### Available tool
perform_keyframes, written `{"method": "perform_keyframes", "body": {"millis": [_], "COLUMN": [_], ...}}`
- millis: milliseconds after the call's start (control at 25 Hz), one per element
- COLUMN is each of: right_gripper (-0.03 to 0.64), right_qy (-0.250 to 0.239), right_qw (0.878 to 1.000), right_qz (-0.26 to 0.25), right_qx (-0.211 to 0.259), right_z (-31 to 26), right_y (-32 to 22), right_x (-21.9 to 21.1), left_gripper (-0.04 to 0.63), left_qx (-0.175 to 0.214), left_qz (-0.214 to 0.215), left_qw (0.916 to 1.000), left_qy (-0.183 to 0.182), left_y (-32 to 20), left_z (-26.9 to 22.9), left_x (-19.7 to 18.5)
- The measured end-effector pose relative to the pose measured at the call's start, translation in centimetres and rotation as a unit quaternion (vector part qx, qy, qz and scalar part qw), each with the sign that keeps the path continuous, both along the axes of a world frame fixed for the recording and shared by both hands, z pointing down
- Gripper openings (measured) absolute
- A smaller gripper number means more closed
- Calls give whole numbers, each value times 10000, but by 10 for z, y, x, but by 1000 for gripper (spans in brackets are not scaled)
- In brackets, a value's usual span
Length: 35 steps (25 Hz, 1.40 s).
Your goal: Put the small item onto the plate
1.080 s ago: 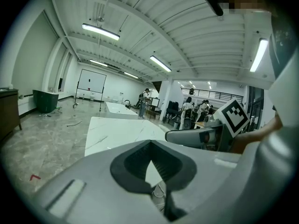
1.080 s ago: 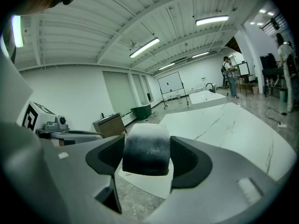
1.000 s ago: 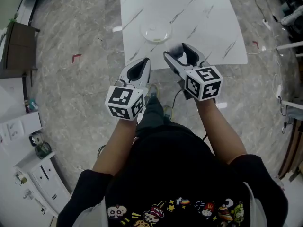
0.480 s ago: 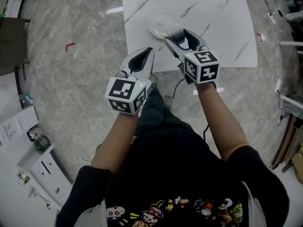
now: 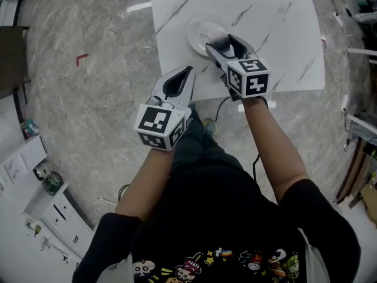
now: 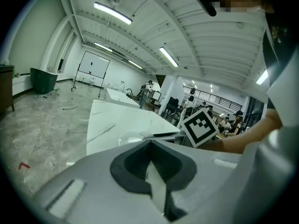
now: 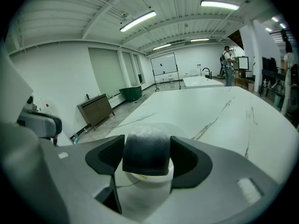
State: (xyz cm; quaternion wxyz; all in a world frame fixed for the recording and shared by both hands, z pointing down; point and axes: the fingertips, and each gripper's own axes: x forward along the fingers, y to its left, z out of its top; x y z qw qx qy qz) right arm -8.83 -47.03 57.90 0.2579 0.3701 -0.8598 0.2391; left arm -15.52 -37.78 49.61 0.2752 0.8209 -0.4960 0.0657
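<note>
You carried the right gripper [image 5: 222, 42] forward, up the frame, from the near edge of the table [image 5: 283, 34] until its jaws, clamped on the small dark item [image 5: 218, 40], reached over the plate [image 5: 197, 31]. Your head view shifted too, so the table filled more of the upper right of the frame.

The right tongs [image 5: 222, 41] hold the small item [image 7: 145, 150] over the plate [image 5: 198, 32].

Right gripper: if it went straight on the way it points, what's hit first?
Most likely the plate: the right gripper, shut on the dark small item, points over it on the white table. Height above it is unclear, so it might skim past.
</note>
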Motion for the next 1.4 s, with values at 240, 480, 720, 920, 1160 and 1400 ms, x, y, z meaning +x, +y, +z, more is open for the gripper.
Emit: {"method": "perform_keyframes", "body": {"millis": [240,480,720,920,1160,1400], "right_gripper": [331,331,331,331,331,331], "right_qy": [394,665,861,945,1071,1123], "right_qw": [9992,9975,9956,9947,9932,9922], "right_qz": [-79,-175,-286,-323,-388,-476], "right_qx": [71,186,229,247,238,266], "right_z": [24,35,39,38,43,44], "right_y": [-16,-26,-29,-32,-36,-36], "right_x": [-9,-15,-19,-21,-24,-23], "left_gripper": [0,0,0,0,0,0], "left_qx": [-38,-70,-63,-145,-178,-185], "left_qz": [-38,-54,-106,-151,-254,-330], "left_qw": [10000,9999,9999,9998,9995,9993], "left_qy": [-15,-105,-108,-47,-39,-28], "left_y": [-10,-12,-12,-7,-5,-2], "left_z": [13,20,21,22,26,25], "left_x": [-16,-27,-31,-33,-36,-36]}}
